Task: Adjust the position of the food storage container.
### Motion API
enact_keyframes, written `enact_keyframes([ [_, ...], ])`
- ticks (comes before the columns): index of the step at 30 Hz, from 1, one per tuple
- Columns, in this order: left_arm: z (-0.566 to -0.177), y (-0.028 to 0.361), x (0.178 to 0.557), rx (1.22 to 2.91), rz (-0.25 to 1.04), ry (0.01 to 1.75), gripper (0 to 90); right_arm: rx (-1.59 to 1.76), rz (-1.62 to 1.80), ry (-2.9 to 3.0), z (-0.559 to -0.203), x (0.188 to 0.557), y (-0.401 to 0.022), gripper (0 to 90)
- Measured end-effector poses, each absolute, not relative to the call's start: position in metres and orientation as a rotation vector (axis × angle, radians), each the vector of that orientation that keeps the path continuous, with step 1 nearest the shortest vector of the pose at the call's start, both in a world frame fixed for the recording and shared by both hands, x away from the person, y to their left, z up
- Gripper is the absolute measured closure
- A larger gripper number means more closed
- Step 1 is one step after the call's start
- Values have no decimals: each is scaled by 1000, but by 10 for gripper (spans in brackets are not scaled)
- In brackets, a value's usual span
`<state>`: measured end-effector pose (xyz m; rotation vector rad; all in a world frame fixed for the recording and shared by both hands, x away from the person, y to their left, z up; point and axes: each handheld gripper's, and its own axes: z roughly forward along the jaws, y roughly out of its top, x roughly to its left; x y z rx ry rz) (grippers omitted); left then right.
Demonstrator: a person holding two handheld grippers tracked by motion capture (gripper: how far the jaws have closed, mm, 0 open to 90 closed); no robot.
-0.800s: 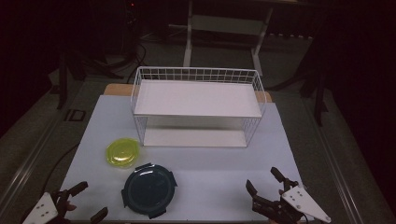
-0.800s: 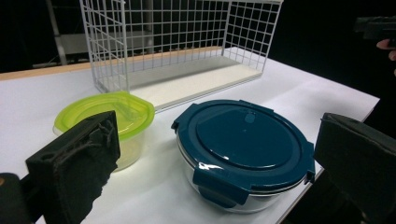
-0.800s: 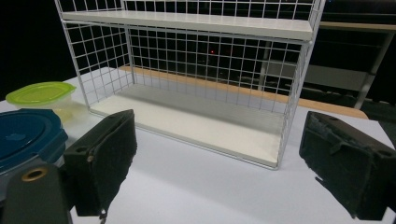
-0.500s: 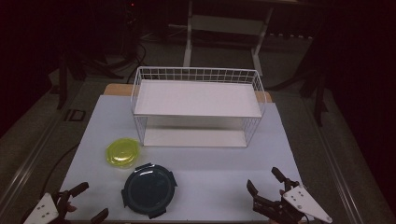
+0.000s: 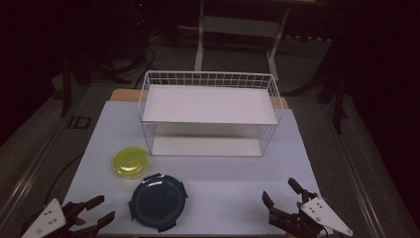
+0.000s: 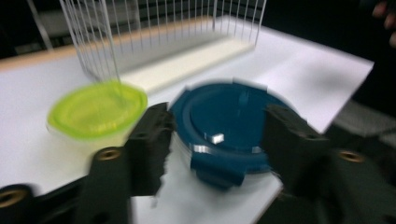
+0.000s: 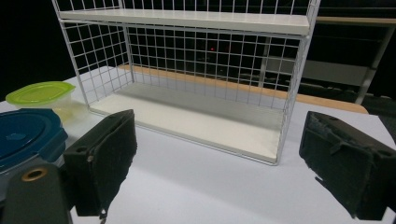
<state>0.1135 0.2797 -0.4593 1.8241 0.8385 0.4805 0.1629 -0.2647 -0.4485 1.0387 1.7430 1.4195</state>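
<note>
Gaping empty at seven o'clock, the left claw (image 5: 99, 210) points toward the blue container (image 5: 157, 201) just beside it. At five o'clock, the right claw (image 5: 283, 194) spreads wide, gripping nothing, facing the wire rack (image 5: 210, 105).

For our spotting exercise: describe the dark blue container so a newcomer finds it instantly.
Start at the white wire shelf rack on the white table. In front of its left end sits a small lime-lidded tub; nearer the table's front edge lies the dark blue container, bigger, round, with clip tabs.
</note>
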Motion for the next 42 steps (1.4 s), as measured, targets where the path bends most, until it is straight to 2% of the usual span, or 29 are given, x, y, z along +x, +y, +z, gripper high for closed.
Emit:
enact_keyframes([
  [6, -473, 276, 122, 1907, 428, 869, 668, 1046, 1423, 1743, -449, 163, -266, 108],
  [14, -493, 267, 130, 2022, 395, 903, 870, 1056, 1423, 1755, -450, 164, -266, 109],
  [26, -506, 253, 144, 2072, 335, 927, 886, 1067, 1425, 1752, -450, 164, -268, 109],
  [42, -506, 240, 163, 2085, 349, 911, 889, 1062, 1427, 1756, -450, 163, -268, 109],
])
